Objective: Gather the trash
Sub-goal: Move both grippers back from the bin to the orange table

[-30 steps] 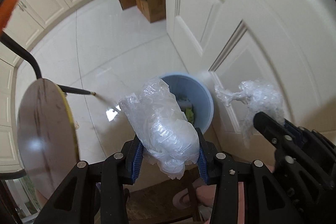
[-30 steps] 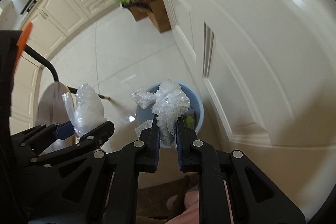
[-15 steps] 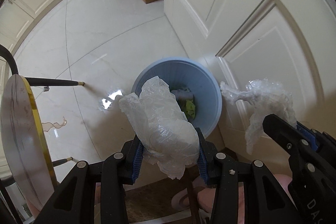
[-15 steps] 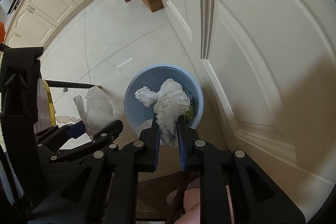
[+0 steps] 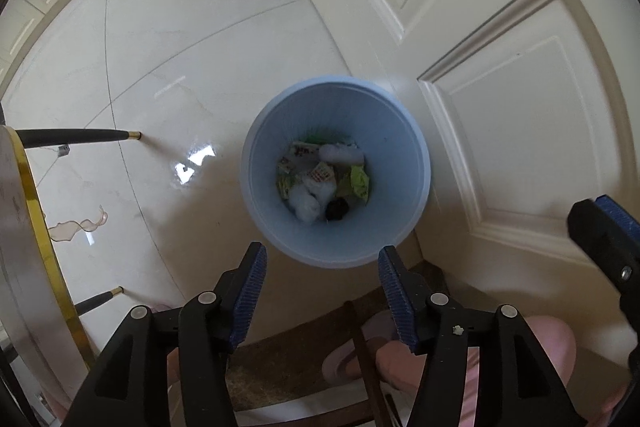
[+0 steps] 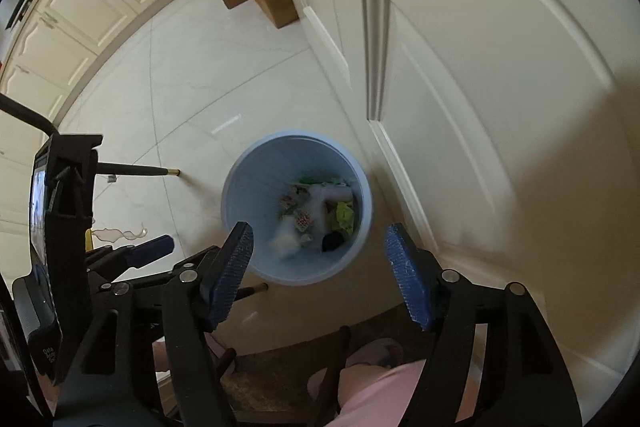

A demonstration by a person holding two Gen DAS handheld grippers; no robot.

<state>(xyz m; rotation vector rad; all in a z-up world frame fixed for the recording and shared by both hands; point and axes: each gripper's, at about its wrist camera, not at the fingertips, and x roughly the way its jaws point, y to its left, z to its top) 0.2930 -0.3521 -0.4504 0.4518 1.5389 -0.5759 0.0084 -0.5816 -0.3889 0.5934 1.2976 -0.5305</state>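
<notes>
Left gripper (image 5: 320, 277) points down, jaws apart w/ nothing between; they just opened wider. Right gripper (image 6: 318, 261) too: jaws just sprang apart, nothing in them. Both hang over the blue bin (image 5: 264, 195) on the white floor (image 5: 180, 39), beside a cream door (image 5: 520, 115). White plastic wads (image 5: 308, 201) lie at the bin's bottom w/ green wrappers (image 5: 358, 181) & other scraps. Round table (image 5: 20, 247) at left.
</notes>
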